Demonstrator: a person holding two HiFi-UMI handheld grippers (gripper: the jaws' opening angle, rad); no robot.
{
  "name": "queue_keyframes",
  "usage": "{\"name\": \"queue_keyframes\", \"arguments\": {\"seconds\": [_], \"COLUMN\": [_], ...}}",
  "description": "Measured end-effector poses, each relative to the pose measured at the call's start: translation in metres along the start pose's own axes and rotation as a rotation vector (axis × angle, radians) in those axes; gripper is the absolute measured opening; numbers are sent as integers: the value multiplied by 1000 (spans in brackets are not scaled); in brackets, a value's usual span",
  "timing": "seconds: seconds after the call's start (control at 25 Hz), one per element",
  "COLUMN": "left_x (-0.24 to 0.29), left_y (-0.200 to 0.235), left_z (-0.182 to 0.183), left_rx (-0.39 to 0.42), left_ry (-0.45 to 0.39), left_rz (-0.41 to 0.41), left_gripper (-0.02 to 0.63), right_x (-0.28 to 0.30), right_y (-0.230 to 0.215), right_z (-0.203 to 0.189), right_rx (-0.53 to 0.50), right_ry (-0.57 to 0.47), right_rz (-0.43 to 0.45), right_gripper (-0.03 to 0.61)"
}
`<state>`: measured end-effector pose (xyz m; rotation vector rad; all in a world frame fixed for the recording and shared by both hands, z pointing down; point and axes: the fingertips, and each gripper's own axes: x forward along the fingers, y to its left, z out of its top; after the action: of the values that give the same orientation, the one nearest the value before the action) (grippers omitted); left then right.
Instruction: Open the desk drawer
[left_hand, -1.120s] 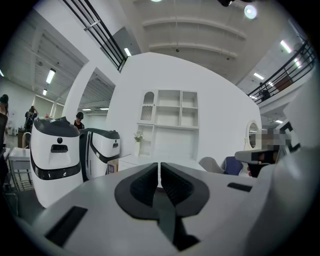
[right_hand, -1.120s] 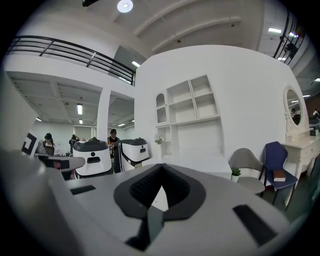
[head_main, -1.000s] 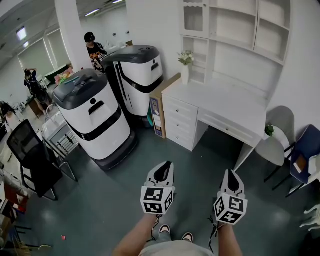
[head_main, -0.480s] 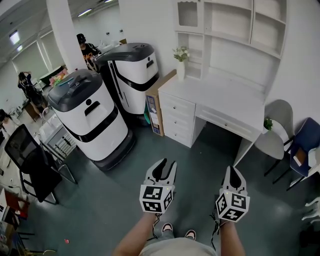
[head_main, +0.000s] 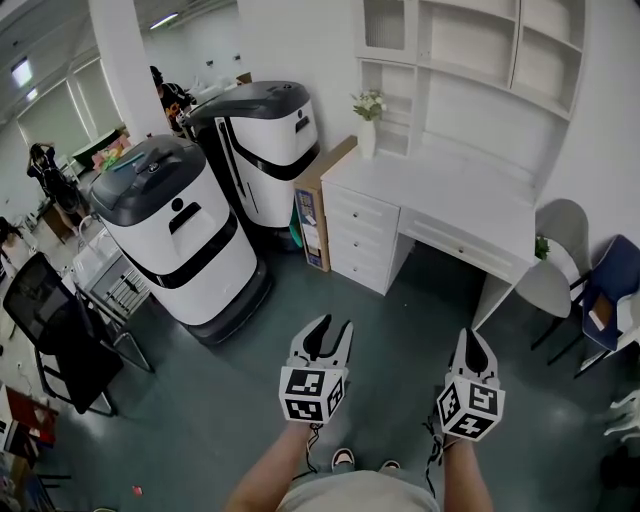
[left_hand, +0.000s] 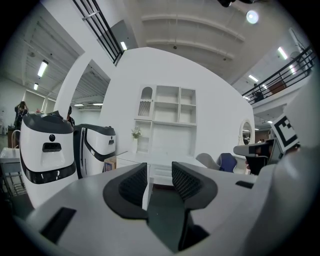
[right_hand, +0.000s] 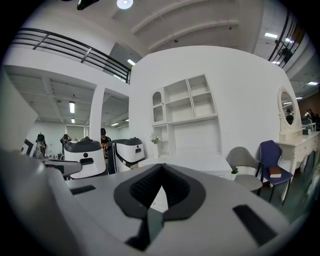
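Drawers (head_main: 362, 240) are sitting upper centre, well ahead of both tools, with the left gripper (head_main: 333, 330) nearer, its jaws just been opening on nothing, and the right gripper (head_main: 470, 340) pinched closed, empty.

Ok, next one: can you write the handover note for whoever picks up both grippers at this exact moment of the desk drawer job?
Left gripper: jaws have just been opening and now stand wide apart, nothing between them.
Right gripper: jaws shut tip to tip, empty.
Both are held over the floor, pointing toward the white desk, which stands well ahead of them.
Drawers: the three-drawer stack and the shallow drawer under its top all look closed.
Done: nothing on any drawer yet.
Left: walk up, grip a drawer, pull it open.
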<state>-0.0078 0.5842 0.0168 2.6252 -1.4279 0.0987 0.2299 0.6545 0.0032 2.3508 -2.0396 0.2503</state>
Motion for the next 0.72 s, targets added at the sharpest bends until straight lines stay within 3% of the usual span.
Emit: {"name": "queue_keyframes", "arguments": {"seconds": [0.4,0.72], "left_x": [20,69], "left_y": [44,75], "left_z": [-20,-28], "left_rx": [-29,-30], "left_ry": [38,62], "left_rz": [13,30], "left_gripper": [161,161], "right_x": [20,85], "right_y": [5,13], "right_z": [-35,-44], "right_rx": [11,10], "right_ry": [103,140], "right_rz": [-51,-28], "right_gripper": [8,8]}}
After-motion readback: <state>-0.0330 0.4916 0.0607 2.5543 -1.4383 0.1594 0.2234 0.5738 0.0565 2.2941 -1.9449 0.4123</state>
